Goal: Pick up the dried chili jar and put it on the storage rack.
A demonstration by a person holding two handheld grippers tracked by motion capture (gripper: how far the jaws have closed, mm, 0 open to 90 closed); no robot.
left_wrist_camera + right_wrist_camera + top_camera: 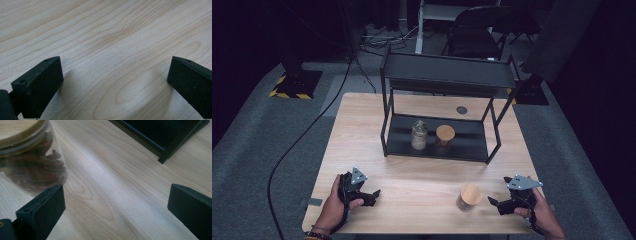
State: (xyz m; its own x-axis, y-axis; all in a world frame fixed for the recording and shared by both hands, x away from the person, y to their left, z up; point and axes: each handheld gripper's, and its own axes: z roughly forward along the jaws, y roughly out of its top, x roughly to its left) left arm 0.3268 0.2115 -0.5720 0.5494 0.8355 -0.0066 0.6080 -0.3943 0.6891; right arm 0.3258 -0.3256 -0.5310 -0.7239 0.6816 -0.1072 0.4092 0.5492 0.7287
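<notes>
A glass jar with a wooden lid stands on the table near the front right; in the right gripper view the same jar holds brown pieces and sits just beyond my left jaw. My right gripper lies on the table just right of it, open, nothing between its jaws. My left gripper rests open at the front left over bare wood. Two more jars stand on the black rack's lower shelf: a clear glass-lidded jar and a wooden-lidded jar.
The black two-tier metal rack occupies the table's back half; its corner foot is ahead of my right gripper. A dark round disc is set in the tabletop behind the rack. A cable runs across the floor at left.
</notes>
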